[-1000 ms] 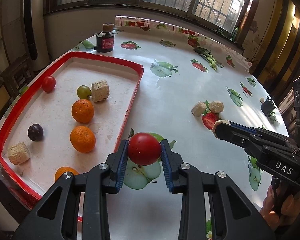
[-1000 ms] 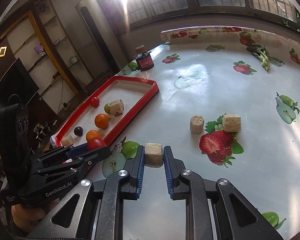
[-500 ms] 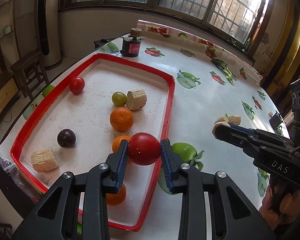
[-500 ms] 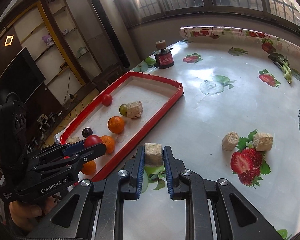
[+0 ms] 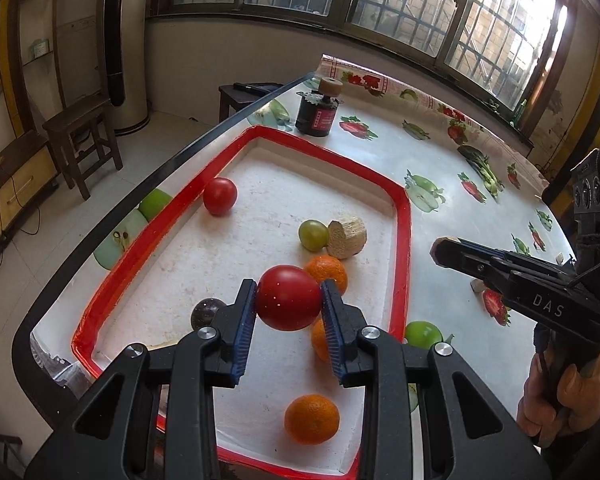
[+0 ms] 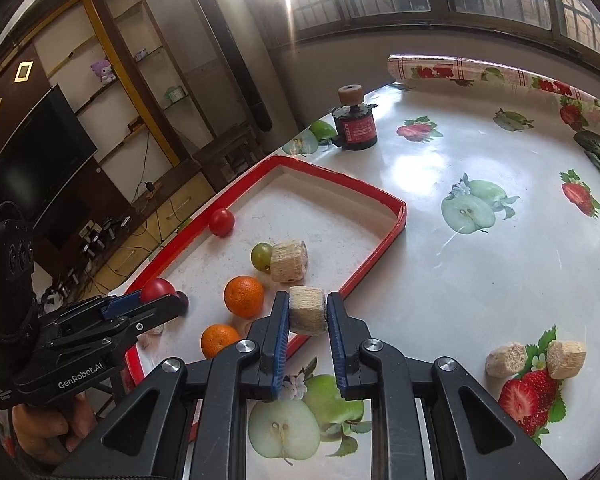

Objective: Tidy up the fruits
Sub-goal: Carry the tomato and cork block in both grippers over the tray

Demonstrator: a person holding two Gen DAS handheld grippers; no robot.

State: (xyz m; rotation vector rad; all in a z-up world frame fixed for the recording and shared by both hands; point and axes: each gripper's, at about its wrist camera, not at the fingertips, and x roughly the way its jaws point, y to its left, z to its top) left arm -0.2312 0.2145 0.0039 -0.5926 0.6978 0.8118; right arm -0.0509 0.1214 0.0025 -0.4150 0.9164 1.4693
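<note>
My left gripper (image 5: 288, 300) is shut on a red tomato (image 5: 288, 297) and hangs over the red-rimmed tray (image 5: 405, 240). In the tray lie another red tomato (image 5: 219, 196), a green grape (image 5: 313, 234), a beige corn-cob piece (image 5: 347, 232), three oranges (image 5: 311, 419) and a dark plum (image 5: 205, 312). My right gripper (image 6: 308, 314) is shut on a beige cob piece (image 6: 307, 315), held above the tray's right rim (image 6: 370, 264). In the left wrist view the right gripper (image 5: 440, 249) shows at the right, over the table beside the tray.
A dark jar with a cork lid (image 6: 355, 124) stands beyond the tray's far end. Two more cob pieces (image 6: 535, 358) lie on the fruit-print tablecloth (image 6: 480, 272) at the right. A hand (image 5: 556, 396) holds the right gripper's handle. The table's left edge (image 5: 100, 224) runs close beside the tray.
Both grippers have moved left, from over the bare tablecloth toward the tray. The tomato now hangs over the tray's inside, the cob piece at its right rim. Both grips stayed shut.
</note>
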